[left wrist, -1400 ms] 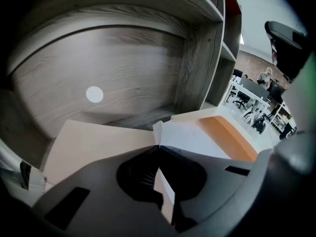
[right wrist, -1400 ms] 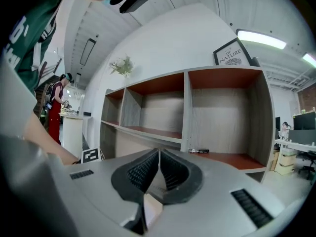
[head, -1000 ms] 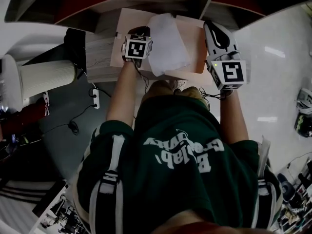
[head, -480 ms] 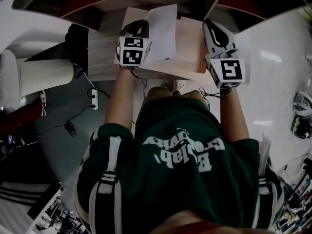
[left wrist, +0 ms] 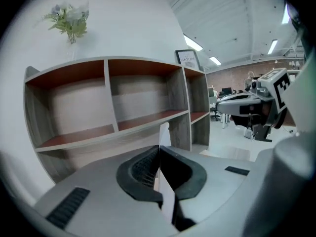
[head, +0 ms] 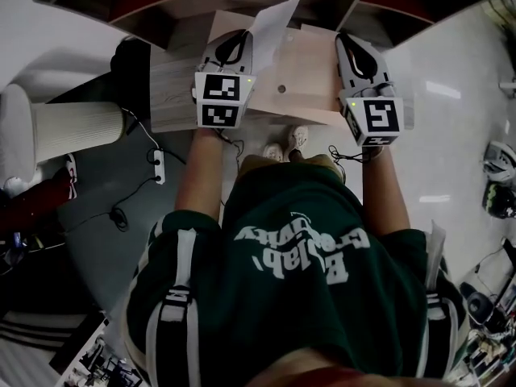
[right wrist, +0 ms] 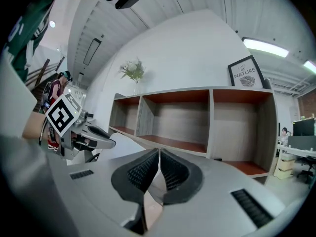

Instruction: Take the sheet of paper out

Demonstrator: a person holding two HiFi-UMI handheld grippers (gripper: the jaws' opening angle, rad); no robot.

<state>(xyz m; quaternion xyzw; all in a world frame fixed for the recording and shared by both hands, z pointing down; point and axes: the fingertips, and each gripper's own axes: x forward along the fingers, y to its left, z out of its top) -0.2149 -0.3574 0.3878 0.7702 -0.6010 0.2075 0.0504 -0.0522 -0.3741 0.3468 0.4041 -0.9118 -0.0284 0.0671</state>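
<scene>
left gripper (left wrist: pixel 159 149) is clamped on a white sheet of paper (head: pixel 272 24), which stands on edge above the tan envelope (head: pixel 310 83) toward the worktop's (head: pixel 171 87) back edge. right gripper (right wrist: pixel 159 154) is closed on what looks like the envelope's right edge. the sheet is thin, light, smooth and floppy, so it will likely sway and crease; a pinch near its lower edge suits it. the envelope is flat matt card, the worktop grey woodgrain.

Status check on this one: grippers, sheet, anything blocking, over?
Left gripper shut on sheet. Right gripper shut on envelope edge. Sheet upright above envelope, looks out. Nothing in the way.
</scene>
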